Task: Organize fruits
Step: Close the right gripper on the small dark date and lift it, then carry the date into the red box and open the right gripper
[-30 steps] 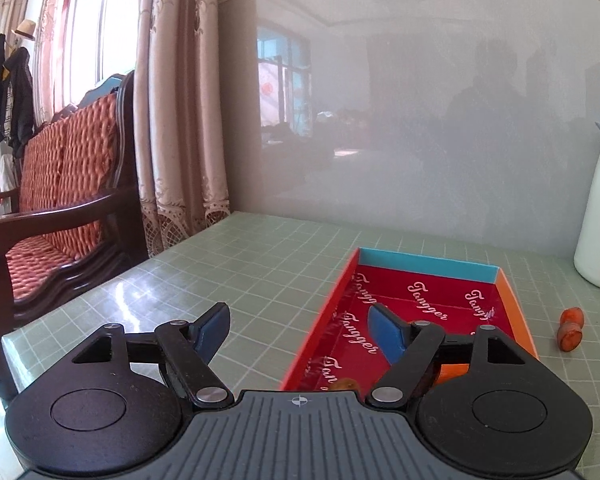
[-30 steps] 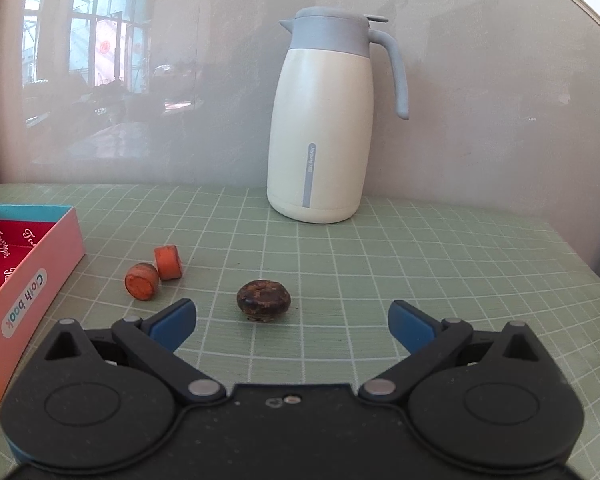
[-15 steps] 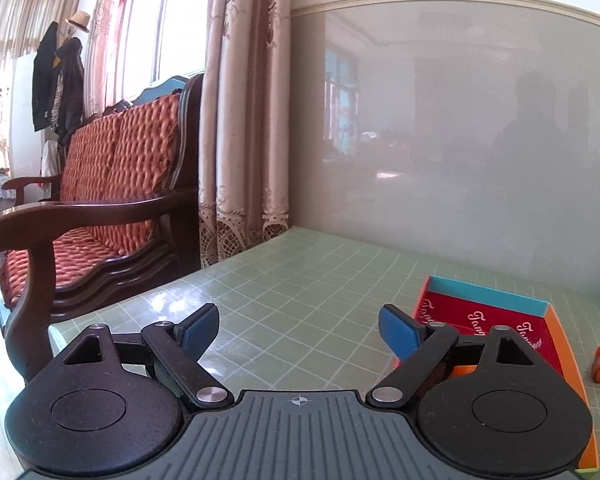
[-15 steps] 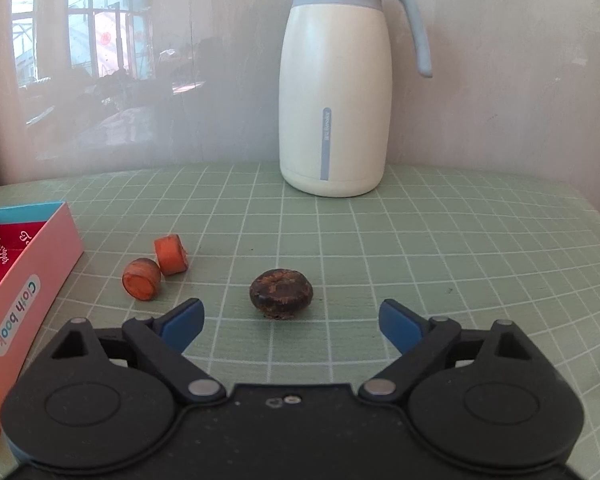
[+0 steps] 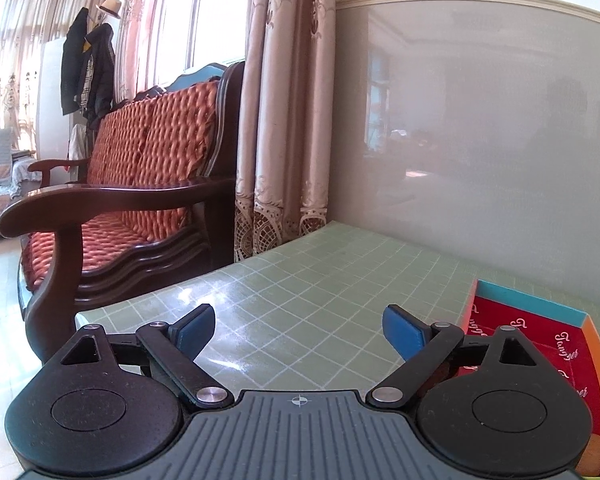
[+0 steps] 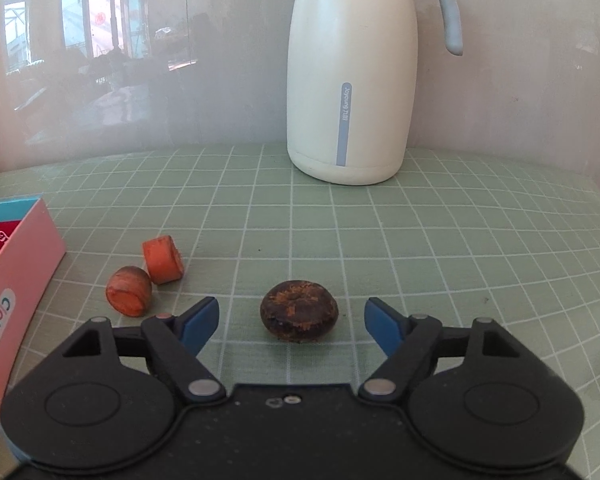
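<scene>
In the right wrist view a dark brown round fruit (image 6: 299, 315) lies on the green checked table, between my right gripper's (image 6: 292, 322) open blue fingertips, which stand apart from it on either side. Two orange carrot pieces (image 6: 129, 291) (image 6: 163, 259) lie to its left. A shallow box with a red lining (image 5: 540, 344) lies at the right of the left wrist view, and its pink side (image 6: 16, 280) shows in the right wrist view. My left gripper (image 5: 298, 330) is open and empty over bare table left of the box.
A white jug with a grey handle (image 6: 352, 76) stands behind the fruit near the wall. A wooden sofa with red cushions (image 5: 140, 184) and curtains (image 5: 284, 120) stand beyond the table's left edge (image 5: 148, 300).
My left gripper has swung left, away from the box and toward the sofa. My right gripper has moved forward, bringing the dark fruit between its fingers.
</scene>
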Available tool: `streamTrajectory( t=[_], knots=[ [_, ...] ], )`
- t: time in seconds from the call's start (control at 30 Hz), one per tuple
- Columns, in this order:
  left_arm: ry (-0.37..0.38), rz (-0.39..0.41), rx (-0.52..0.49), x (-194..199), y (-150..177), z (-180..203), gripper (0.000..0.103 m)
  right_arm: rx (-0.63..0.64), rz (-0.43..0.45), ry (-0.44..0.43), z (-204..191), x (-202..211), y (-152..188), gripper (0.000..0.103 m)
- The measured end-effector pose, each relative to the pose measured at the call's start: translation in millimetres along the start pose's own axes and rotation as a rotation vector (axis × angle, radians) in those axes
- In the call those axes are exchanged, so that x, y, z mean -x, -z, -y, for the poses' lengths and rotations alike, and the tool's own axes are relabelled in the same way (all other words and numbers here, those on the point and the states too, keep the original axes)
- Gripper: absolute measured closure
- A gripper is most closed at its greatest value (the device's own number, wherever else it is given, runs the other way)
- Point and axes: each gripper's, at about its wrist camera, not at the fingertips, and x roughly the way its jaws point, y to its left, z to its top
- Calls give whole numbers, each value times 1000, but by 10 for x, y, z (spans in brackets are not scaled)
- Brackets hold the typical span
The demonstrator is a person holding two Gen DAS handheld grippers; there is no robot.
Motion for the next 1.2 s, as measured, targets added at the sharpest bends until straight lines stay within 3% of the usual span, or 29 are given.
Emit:
streamTrajectory(
  t=[0.07,0.2,0.27,0.3,0.77,1.2],
  knots=[
    [-6,-2,1,-15,2,-23,12,-4,-10,8,1,-26,1,36],
    [-18,-7,2,-32,4,-57,12,-14,-31,13,2,-111,-10,41],
    [-24,-8,1,-44,5,-67,12,-9,-27,2,-8,-107,-18,60],
    [-27,-10,1,-50,-1,-78,12,-3,-20,8,-21,-96,-17,61],
    [-51,-21,43,-45,-1,-136,11,43,49,-53,-144,206,5,62],
    [-100,-28,65,-1,25,-233,10,214,214,-361,-840,981,52,62]
  ],
)
